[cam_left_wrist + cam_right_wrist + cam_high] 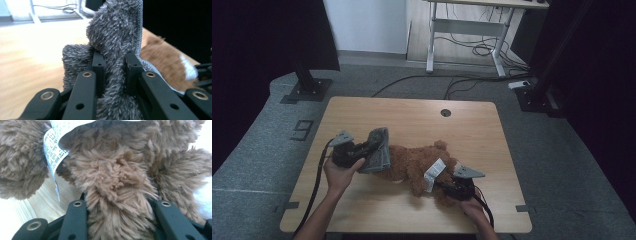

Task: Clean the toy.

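**Two tongs, one teddy, one grey cloth**

From the high view we see a wooden worktop (412, 115). A brown fluffy teddy (414, 165) lies near the middle of it. A grey fuzzy cloth (378, 150) sits at the teddy's 9 o'clock side, touching it. Our left tongs (364, 148) are closed on that cloth, and our left hand (341, 172) holds them from the 7 o'clock side. A white label (433, 174) hangs on the teddy. Our right tongs (447, 186) are at the teddy's 5 o'clock side, pushed into the fur, with our right hand (472, 206) behind them. A black cable (316, 185) trails from the left tongs toward 6 o'clock.

In the left gripper view, the grey cloth (112, 40) stands up between the two black jaws. The jaws squeeze it tight. The brown teddy (160, 55) shows at 3 o'clock, behind the cloth. The worktop (32, 55) lies at 9 o'clock.

In the right gripper view, the teddy's fur (115, 182) bulges between the jaws, which are closed on it. The white label (53, 147) with small print curls at 10 o'clock. A bit of worktop (42, 205) shows at 8 o'clock.
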The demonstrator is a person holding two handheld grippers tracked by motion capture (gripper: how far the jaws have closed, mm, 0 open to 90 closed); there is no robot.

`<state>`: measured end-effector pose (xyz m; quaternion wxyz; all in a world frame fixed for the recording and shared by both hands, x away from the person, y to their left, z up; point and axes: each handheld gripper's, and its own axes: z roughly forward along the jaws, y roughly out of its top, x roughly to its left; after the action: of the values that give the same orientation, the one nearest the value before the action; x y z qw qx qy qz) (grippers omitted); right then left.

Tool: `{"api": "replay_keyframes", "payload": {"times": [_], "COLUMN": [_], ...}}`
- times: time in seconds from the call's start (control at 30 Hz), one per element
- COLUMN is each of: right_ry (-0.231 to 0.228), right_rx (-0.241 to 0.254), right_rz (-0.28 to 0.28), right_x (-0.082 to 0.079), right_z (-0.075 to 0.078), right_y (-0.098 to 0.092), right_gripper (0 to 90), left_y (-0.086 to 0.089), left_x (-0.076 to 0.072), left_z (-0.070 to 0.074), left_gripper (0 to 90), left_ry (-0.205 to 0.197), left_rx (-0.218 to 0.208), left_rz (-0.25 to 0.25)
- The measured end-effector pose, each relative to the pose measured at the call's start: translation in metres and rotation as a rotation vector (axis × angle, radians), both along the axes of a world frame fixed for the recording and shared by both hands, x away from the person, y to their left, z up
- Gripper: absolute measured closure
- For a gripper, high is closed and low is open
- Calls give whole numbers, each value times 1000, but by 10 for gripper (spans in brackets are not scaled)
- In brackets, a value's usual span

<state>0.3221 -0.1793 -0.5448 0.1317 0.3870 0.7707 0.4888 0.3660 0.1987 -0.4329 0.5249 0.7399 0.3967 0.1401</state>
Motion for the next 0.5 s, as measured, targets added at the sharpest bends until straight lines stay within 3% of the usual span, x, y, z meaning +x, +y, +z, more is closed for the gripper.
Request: {"api": "replay_keyframes", "payload": {"times": [0.13, 0.27, 0.33, 0.5], "right_ry": [-12, -28, -39, -34], "right_rx": [-21, -44, -58, -53], "right_rz": [-3, -17, -29, -32], "right_x": [-1, 0, 0, 1], "right_z": [0, 0, 1, 1], "right_y": [1, 0, -1, -2], "right_gripper": [608, 603, 600, 557], "left_y": [-37, -62, -65, -58], "left_x": [13, 26, 28, 21], "left_z": [4, -15, -28, -38], "left_gripper": [740, 738, 737, 742], "left_ry": [11, 93, 115, 109], "left_rx": [46, 95, 111, 72], "left_rz": [-57, -94, -101, -94]}}
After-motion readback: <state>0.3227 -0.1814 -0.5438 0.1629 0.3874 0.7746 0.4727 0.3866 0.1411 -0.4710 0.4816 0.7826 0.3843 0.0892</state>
